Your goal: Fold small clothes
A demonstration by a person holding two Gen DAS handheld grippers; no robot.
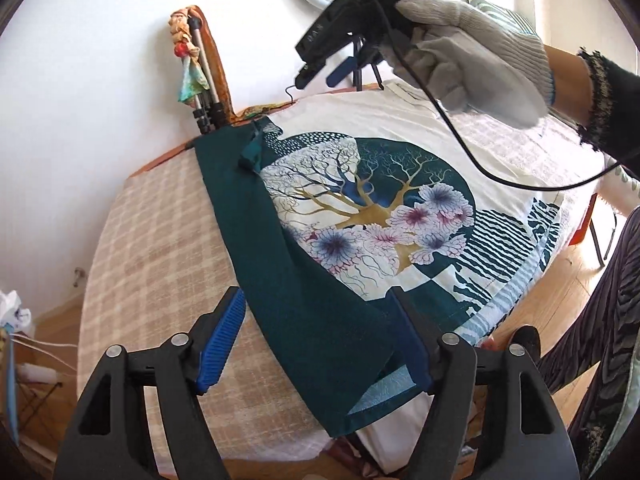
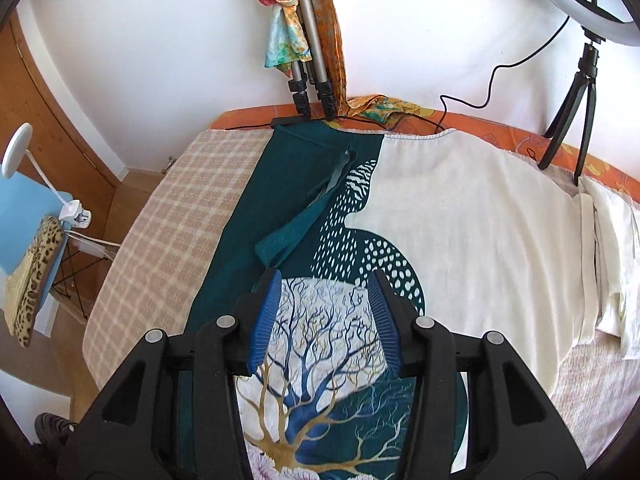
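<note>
A white garment point(image 1: 400, 128) printed with a tree and flowers lies flat on the checked cover point(image 1: 160, 248). Its dark teal side panel point(image 1: 256, 216) is folded over the print along the left. My left gripper point(image 1: 316, 340) is open near the front edge; the teal fold's lower end lies loose between its blue pads point(image 1: 222, 344). A gloved hand point(image 1: 472, 52) holds my right gripper point(image 1: 322, 74) high over the far edge. In the right wrist view the right gripper point(image 2: 324, 312) hovers open above the tree print point(image 2: 320, 344), with nothing between its fingers. A teal strip point(image 2: 296, 224) lies rumpled just beyond.
A tripod hung with scarves point(image 2: 304, 40) stands at the far edge, and a ring light on a small tripod point(image 2: 576, 92) at the far right with its cable point(image 2: 480, 92). Folded white cloth point(image 2: 612, 248) lies right. A blue chair with a leopard-print item point(image 2: 32, 264) stands left. The person's patterned leg point(image 1: 600, 300) is near.
</note>
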